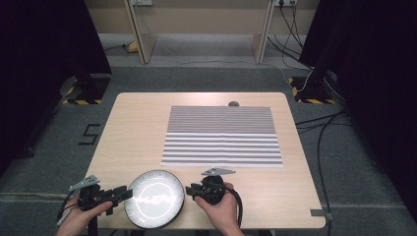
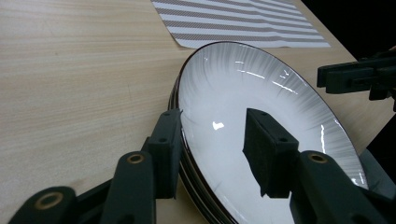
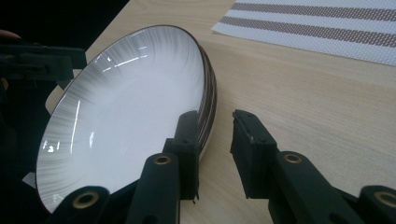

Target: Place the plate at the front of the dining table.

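A round white plate (image 1: pixel 154 198) with a dark rim lies near the table's front edge. My left gripper (image 1: pixel 125 193) is at its left side and open. In the left gripper view the plate (image 2: pixel 261 93) has its rim between the jaws of the left gripper (image 2: pixel 212 140), one jaw outside the rim and one over the white inside. My right gripper (image 1: pixel 189 191) is at the plate's right side. In the right gripper view the right gripper (image 3: pixel 215 135) is open with bare wood between its jaws, and its left jaw sits against the plate (image 3: pixel 126 107) rim.
A grey-and-white striped placemat (image 1: pixel 221 135) lies flat in the table's middle, beyond the plate. A small dark round thing (image 1: pixel 233 103) sits at the table's far edge. Bare wood (image 1: pixel 133 132) stretches left of the mat. Cables run over the floor at the right.
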### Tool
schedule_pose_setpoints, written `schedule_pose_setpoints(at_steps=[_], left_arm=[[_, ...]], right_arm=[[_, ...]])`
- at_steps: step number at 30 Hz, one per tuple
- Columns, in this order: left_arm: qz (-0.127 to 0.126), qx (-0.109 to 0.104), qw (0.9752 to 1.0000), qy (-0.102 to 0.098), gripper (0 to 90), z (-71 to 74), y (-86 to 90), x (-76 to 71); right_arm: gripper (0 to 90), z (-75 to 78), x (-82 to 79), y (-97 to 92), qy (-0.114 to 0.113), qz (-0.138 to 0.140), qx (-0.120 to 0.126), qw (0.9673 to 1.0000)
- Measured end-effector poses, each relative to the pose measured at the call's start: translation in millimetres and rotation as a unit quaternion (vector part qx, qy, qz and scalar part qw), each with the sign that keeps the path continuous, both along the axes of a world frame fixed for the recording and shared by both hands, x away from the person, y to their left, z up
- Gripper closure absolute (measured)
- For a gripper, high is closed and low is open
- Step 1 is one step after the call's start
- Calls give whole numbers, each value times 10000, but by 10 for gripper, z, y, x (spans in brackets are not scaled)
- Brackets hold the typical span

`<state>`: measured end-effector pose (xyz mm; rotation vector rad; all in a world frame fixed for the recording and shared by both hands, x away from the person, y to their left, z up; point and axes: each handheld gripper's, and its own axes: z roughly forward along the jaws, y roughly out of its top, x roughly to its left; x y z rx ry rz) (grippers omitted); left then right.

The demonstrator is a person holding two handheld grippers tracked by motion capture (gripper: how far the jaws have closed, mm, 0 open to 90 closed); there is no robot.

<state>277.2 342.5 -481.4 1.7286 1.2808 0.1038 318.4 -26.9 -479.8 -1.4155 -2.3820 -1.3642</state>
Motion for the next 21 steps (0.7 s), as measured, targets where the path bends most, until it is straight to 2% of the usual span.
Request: schedule_pose_setpoints(at_steps=[4, 7, 17, 21], left_arm=[[-39, 90, 10000, -3, 598, 6, -13, -6], [-16, 226, 9997, 69, 627, 21, -23, -10], [-53, 271, 9989, 378, 678, 40, -1, -19], [-46, 273, 9987, 420, 684, 36, -1, -15]], right_arm=[[750, -13, -1, 28, 42, 50, -33, 10000], [790, -20, -4, 74, 95, 118, -90, 9998], [839, -14, -7, 132, 128, 122, -176, 9997], [839, -8, 8, 135, 157, 100, -179, 9997]])
